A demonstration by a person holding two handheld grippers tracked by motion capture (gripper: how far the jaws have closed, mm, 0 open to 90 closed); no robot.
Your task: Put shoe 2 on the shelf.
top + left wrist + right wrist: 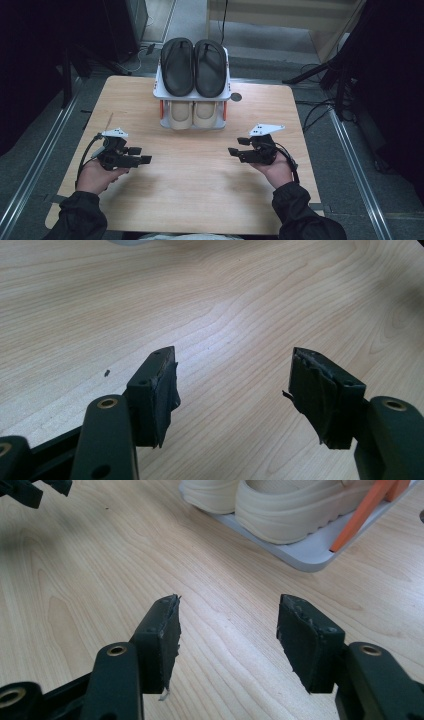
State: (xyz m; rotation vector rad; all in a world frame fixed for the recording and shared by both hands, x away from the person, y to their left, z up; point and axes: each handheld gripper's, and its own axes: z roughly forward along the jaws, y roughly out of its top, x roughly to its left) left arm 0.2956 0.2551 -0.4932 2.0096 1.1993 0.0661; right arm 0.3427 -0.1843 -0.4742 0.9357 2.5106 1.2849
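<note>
Resting on the lower shelf of the small rack (pixel 161 92) at the surface's far side, the cream shoes (pixel 280 510) look light and softly padded, best pinched at the heel rim, while both tongs, left (pixel 232 390) and right (pixel 227 632), stand apart, empty.

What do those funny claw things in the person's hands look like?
Each is black. The left gripper and the right gripper both carry a pale grey three-cornered plate on top and trail a black cable. Each has two blocky black jaws with worn, ragged pads and brass-ringed holes. The person wears dark sleeves.
</note>
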